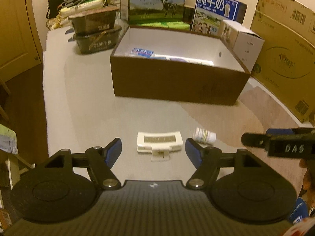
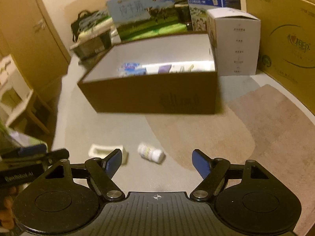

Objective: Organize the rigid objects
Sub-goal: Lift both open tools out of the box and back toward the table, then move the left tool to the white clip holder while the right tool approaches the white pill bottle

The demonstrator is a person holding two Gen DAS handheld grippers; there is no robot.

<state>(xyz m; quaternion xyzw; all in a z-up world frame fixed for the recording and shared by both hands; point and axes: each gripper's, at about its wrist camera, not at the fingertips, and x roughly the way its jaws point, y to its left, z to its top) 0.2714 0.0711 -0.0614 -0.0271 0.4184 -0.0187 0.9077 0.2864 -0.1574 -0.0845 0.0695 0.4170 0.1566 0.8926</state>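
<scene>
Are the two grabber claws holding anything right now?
No. The left gripper is open above the white clip, and the right gripper is open near the little white bottle. Neither holds anything.

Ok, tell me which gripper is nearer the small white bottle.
Right, though only slightly. The right gripper has the white bottle lying between its open fingers; the left gripper frames the white clip, with the bottle just outside it.

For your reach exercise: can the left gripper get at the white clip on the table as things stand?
Probably yes. The left gripper is open, the white clip lies flat just ahead between its fingers, and nothing sits between them; the small bottle lies off to the side.
</scene>
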